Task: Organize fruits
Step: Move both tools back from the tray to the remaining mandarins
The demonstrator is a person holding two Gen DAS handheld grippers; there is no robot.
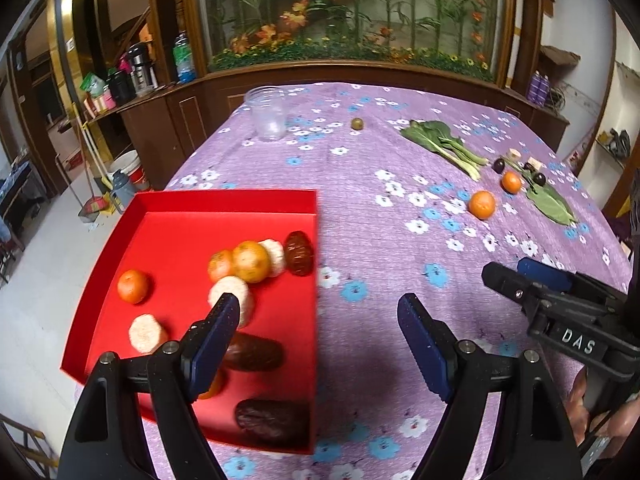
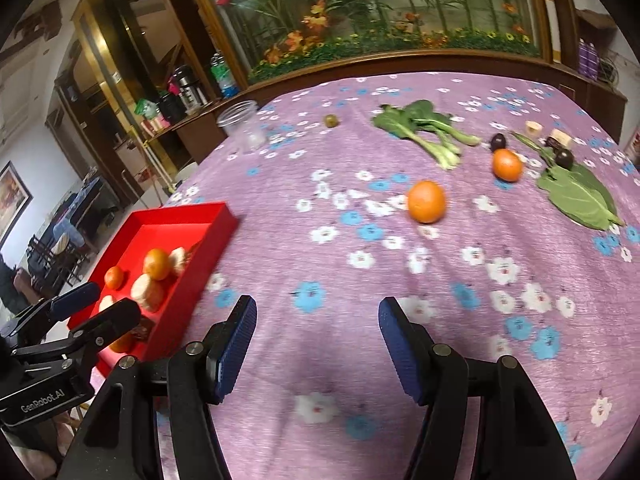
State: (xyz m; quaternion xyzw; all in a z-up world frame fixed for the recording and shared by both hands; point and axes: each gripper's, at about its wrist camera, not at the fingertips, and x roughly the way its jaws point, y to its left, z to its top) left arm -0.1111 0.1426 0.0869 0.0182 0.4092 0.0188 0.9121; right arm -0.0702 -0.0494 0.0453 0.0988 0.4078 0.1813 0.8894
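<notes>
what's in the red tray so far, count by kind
In the red tray:
oranges: 4 (one half hidden behind the left gripper)
pale cut pieces: 3
dark brown fruits: 3
total: 10

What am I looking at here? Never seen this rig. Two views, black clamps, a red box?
No robot: a person holds a two-finger tool in each hand, each with a fisheye camera looking along its fingers. One picture is from the left tool, open and empty at the red tray. The other is from the right tool, also open and empty, above the purple flowered cloth. The tray holds oranges, pale slices and dark fruits. Loose on the cloth: two oranges, greens, a clear jar.
</notes>
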